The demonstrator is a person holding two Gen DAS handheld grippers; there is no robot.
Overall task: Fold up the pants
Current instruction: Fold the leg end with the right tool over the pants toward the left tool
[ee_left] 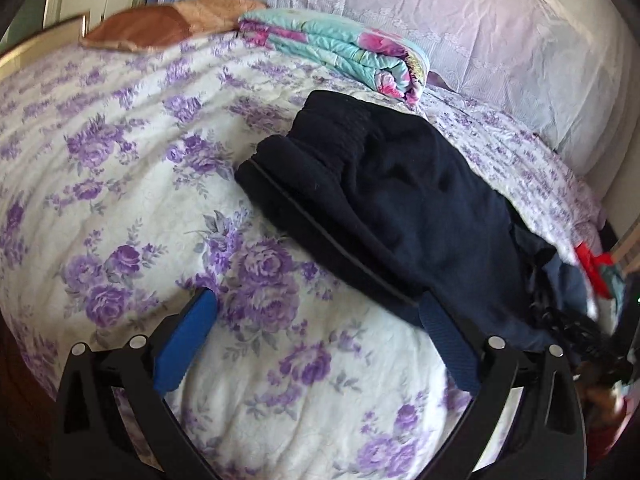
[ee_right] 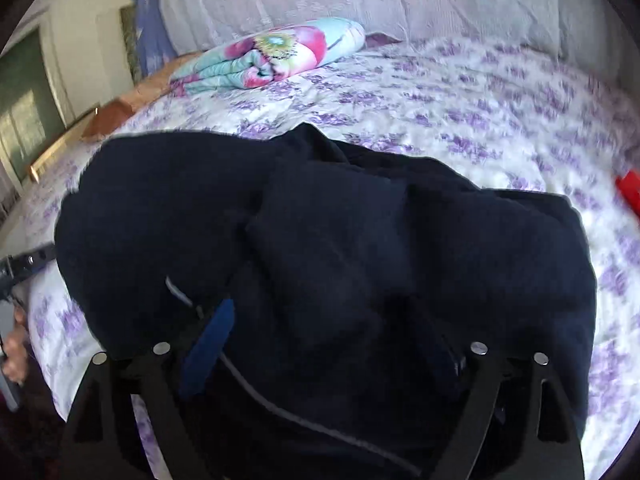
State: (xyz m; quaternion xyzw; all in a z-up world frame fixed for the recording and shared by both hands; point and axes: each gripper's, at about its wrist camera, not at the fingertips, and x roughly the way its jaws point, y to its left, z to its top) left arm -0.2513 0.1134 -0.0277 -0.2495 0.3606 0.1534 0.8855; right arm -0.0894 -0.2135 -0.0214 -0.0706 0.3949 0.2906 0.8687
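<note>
So here's where we're at with the dark navy pants [ee_left: 384,200]: they're lying bunched up on the bed [ee_left: 120,184], on top of the white cover with purple roses. In the left wrist view the elastic waistband end points toward the far side of the bed, and a thin grey stripe runs along the seam nearest us.

Our left tool [ee_left: 320,320] is spread wide with nothing gripped. Its left blue pad [ee_left: 188,340] sits over bare bedcover, and the right one is just at the edge of the pants, by the striped seam; we can't tell if it's actually touching the fabric.

Our right tool [ee_right: 320,344] is right over the pile, jaws wide apart too. The cloth fills the gap between the fingers [ee_right: 208,340], but the pads don't look pressed on it, so we'd call it let go rather than holding. The right-hand pad is hard to make out against the dark fabric.

Further back there's a folded teal and pink floral quilt [ee_left: 340,48], just beyond the waistband, and a big pale lilac pillow [ee_left: 480,32] along the far side. A brownish cushion [ee_left: 160,26] sits at the bed's far left corner. Something red [ee_right: 630,192] shows at the right edge, too blurry to identify.
</note>
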